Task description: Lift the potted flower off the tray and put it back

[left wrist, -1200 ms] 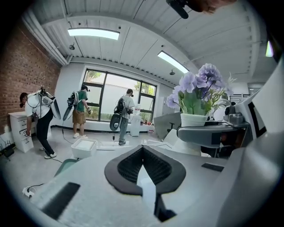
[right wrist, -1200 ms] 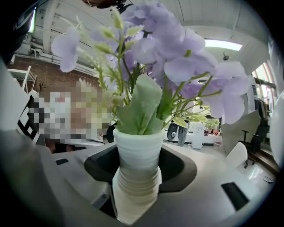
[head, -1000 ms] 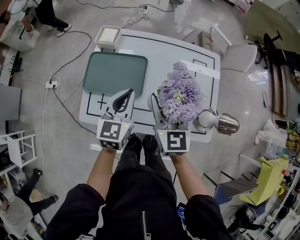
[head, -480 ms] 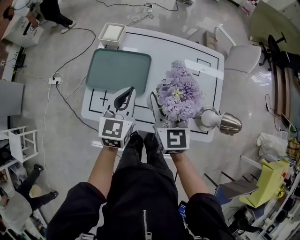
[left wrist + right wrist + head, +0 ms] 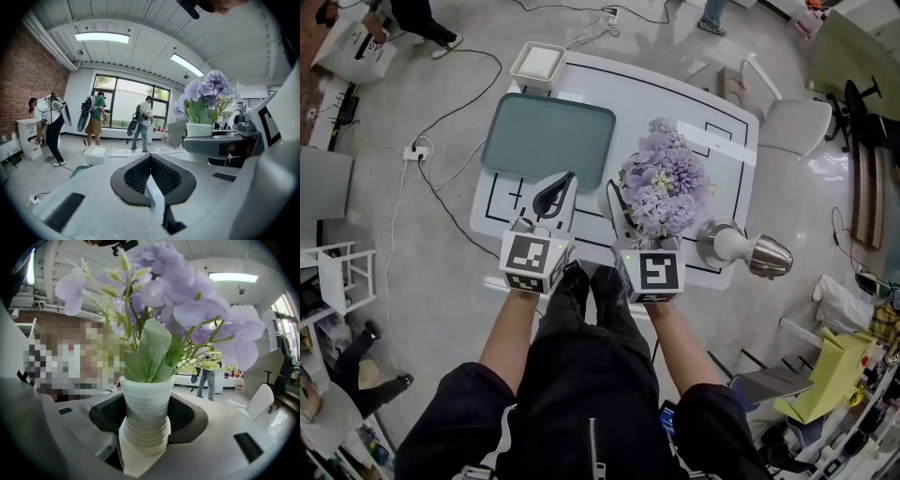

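The potted flower, lilac blooms over a ribbed white pot, is over the white table, to the right of the empty green tray. My right gripper is shut on the pot, whose sides sit between the dark pads. The blooms hide the pot from the head camera, so I cannot tell whether it rests on the table. My left gripper hangs beside it over the table's near edge, shut with nothing in it, its pads pressed together. The flower shows at the right of the left gripper view.
A white box stands at the table's far left corner beyond the tray. A silver desk lamp sits close by the flower on the right. A white chair stands behind the table. Cables run over the floor. Several people stand near the window.
Both grippers and the flower keep their places over the table. Only the head view has drifted a little.
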Motion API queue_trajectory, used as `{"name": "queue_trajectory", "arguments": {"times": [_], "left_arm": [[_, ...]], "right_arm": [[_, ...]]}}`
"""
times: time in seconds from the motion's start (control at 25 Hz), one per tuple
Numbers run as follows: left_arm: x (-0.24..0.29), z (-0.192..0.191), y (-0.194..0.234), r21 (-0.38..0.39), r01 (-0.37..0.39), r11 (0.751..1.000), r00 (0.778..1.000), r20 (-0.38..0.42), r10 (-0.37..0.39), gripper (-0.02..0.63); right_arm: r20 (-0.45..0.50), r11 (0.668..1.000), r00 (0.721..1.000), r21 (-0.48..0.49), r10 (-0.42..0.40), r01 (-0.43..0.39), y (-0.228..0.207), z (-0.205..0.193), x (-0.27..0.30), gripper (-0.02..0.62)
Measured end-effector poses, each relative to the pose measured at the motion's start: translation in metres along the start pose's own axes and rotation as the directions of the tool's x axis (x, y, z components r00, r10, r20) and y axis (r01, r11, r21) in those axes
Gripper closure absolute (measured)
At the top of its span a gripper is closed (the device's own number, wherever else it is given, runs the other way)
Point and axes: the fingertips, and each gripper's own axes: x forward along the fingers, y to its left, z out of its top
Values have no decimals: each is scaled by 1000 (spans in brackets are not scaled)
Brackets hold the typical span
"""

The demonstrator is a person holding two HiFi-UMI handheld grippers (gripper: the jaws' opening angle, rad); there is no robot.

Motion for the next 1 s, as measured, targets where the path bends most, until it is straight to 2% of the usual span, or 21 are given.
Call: {"name": "queue_trajectory", "arguments": {"times": [0.32, 0.44, 0.68, 1.0], "left_arm": [[-11, -3, 17, -35, -27, 999, 1000, 2, 27, 601], [-12, -4, 25, -23, -34, 999, 999, 12, 34, 601], [-5, -8, 43, -33, -59, 998, 998, 11, 59, 601], [-7, -1, 74, -28, -109, 994, 994, 25, 110, 601]], "right_arm": [[-9, 1000, 1000, 17, 11, -11, 10, 6, 17, 353], [-11, 999, 1000, 43, 18, -18, 14, 12, 27, 353], [-48, 998, 997, 33, 53, -51, 15, 3, 54, 353], [-43, 995, 994, 10, 96, -96, 30, 10, 86, 352]]}}
